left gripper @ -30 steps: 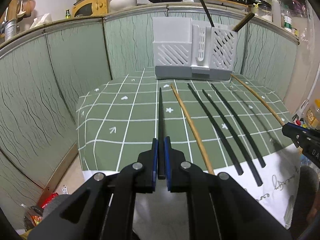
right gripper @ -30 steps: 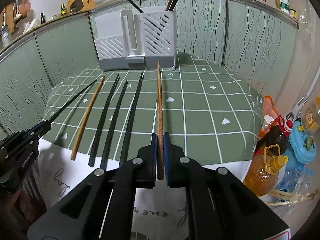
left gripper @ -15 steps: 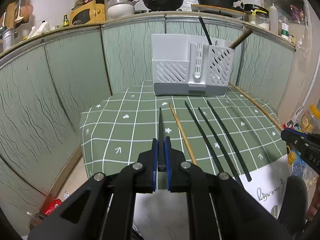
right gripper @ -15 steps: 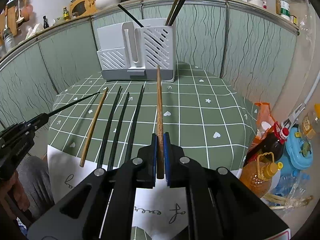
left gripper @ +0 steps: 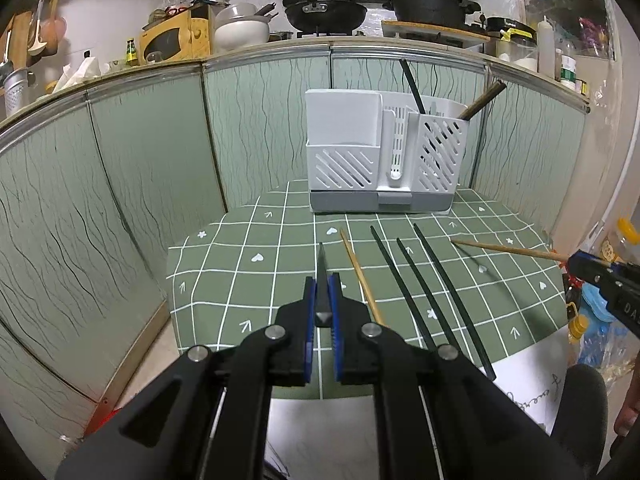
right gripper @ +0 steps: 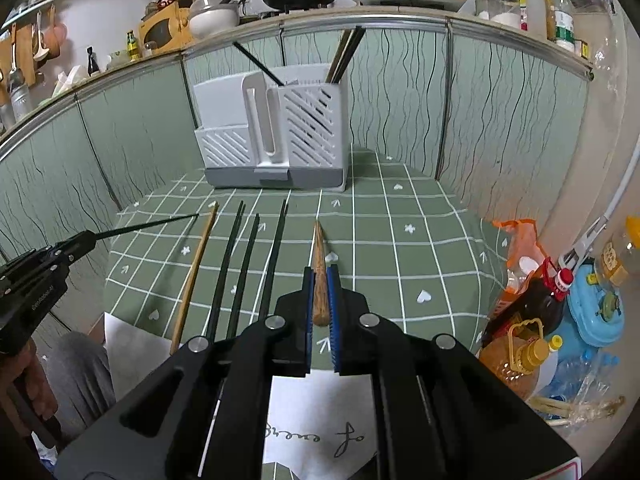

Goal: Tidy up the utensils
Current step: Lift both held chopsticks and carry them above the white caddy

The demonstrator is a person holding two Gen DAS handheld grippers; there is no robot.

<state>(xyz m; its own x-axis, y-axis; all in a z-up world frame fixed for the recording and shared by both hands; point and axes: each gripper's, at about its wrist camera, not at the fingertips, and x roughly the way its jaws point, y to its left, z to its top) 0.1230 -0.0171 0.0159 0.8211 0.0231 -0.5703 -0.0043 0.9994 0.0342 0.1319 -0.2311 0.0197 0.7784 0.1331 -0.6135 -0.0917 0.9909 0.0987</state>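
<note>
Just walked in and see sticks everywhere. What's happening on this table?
A person is sorting chopsticks with two tongs. The left tongs grip a black chopstick, the right tongs a brown one, both lifted off the cloth. Four more lie there. The white holder behind already has a few.

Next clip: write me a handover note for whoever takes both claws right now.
Left claw: shut on a black chopstick, lifted, tip pointing at the holder.
Right claw: shut on a brown chopstick, also lifted and aimed at the holder.
On the cloth: one light wooden chopstick and three black chopsticks, side by side.
Done: a few chopsticks already stand in the holder's right compartment.
Left: drop in the two held sticks, then collect the four on the cloth.
</note>
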